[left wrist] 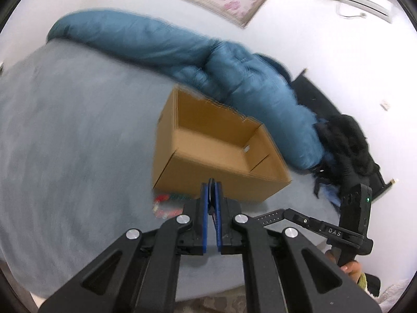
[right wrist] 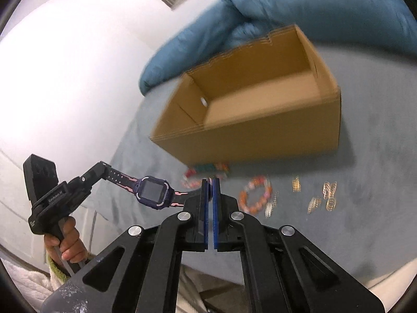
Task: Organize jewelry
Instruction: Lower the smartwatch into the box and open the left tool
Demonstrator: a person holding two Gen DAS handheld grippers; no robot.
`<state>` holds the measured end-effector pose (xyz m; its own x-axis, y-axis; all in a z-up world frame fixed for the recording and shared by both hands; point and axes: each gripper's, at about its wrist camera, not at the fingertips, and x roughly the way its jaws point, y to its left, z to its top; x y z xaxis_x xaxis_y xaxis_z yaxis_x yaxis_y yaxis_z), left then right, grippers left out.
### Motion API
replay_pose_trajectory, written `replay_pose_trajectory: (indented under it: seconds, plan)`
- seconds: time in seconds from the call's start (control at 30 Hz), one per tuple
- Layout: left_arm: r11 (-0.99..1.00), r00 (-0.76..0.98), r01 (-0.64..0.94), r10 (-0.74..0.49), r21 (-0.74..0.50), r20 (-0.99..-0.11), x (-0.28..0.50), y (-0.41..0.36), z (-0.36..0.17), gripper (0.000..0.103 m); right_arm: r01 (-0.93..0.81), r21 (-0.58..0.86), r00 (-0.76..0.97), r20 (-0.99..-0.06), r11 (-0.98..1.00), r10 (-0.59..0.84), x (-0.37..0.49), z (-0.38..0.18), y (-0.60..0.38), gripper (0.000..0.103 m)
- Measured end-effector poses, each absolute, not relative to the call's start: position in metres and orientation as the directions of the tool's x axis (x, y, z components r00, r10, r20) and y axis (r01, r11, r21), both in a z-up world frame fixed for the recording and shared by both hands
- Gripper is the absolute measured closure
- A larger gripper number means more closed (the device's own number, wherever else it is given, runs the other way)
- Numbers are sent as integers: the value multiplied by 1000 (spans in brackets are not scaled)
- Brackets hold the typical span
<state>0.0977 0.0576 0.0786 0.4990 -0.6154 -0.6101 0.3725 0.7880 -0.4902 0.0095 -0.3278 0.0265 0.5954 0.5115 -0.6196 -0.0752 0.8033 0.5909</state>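
The purple child's smartwatch [right wrist: 152,192] hangs between both grippers: left gripper [right wrist: 103,170] and right gripper [right wrist: 208,182] each clamp a strap end. Light, with floppy straps and a stiff, scratchable face, it looks best held by the straps over the open brown cardboard box [right wrist: 260,140] mid-bed.

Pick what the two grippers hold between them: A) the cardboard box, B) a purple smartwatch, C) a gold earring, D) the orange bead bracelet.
B: the purple smartwatch hangs by its straps between the left gripper and the right gripper, both shut.
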Motion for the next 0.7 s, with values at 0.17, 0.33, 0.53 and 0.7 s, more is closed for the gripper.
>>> replay_pose_trajectory:
  seconds: [0.17,0.33,0.53,0.7]
  plan:
    - [766,543,442,-643,-467,-541,125,30,121,99,-133,531,660,-583,837,474,34,74,-341,102]
    - [781,530,430,-624,-453,-574,183,-5,121,99,-119,470,669,-613,874,421,86,90,-362,102]
    - [834,442,398,-539,-382,-717,268,-56,76,99,-55,420,592,-717,906,368,161,61,-376,102]
    - [873,366,377,-447,-309,-817,318,-87,33,99,9,388,498,-801,922,333,214,21,-383,102]
